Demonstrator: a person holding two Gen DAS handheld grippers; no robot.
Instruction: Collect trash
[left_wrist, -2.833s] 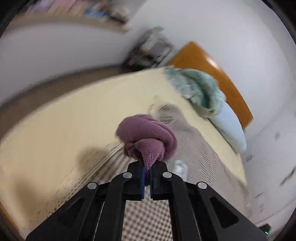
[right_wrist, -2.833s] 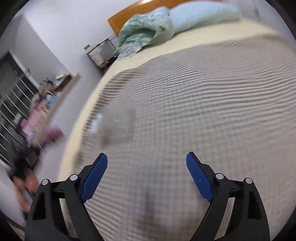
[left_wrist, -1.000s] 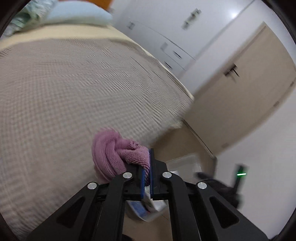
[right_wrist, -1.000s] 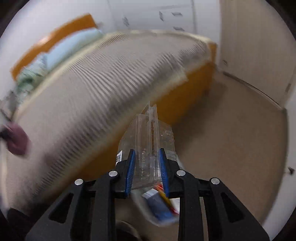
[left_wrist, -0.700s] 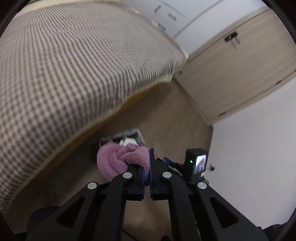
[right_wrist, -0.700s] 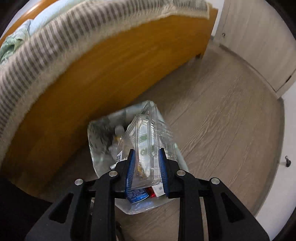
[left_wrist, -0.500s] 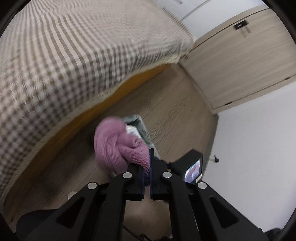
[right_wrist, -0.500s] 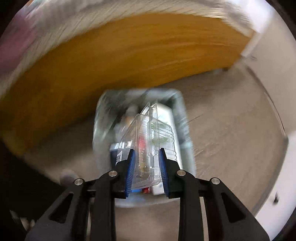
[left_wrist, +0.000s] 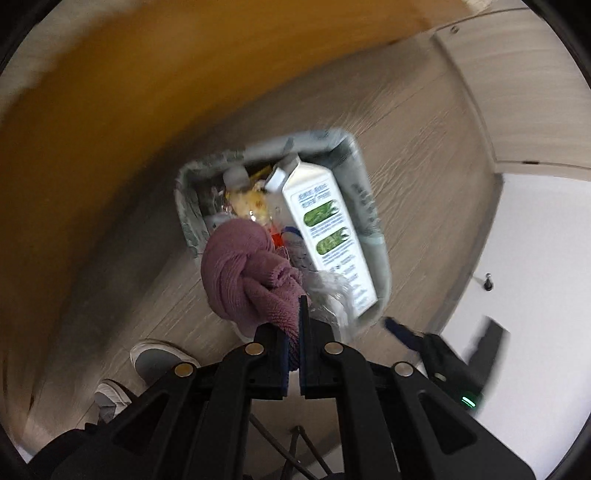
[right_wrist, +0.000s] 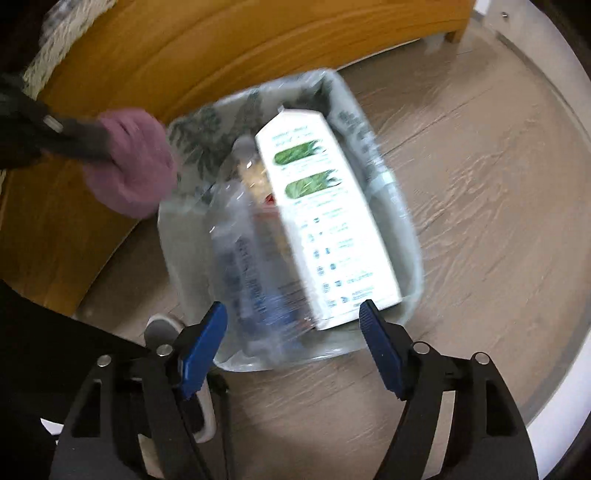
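My right gripper (right_wrist: 291, 332) points down over a lined trash bin (right_wrist: 410, 236), its jaws opening. A clear plastic container (right_wrist: 240, 251) lies blurred inside the bin, free of both pads. Beside it leans a white carton (right_wrist: 325, 221) with green print. My left gripper (left_wrist: 299, 306) is shut on a knotted purple cloth (left_wrist: 247, 277) just above the bin (left_wrist: 369, 210), near its left rim. The right wrist view shows that cloth (right_wrist: 133, 166) at the bin's upper left. The carton (left_wrist: 325, 229) and other trash fill the bin.
The orange wooden bed frame (right_wrist: 184, 55) stands right behind the bin. Wood floor (right_wrist: 480, 184) spreads to the right. A person's grey shoes (left_wrist: 159, 358) are by the bin's near side. A pale door (left_wrist: 524, 92) and a white wall lie further right.
Both grippers came down from the bed to over the bin. The right gripper opened and let go of the clear container, which dropped into the bin. The left still grips the cloth.
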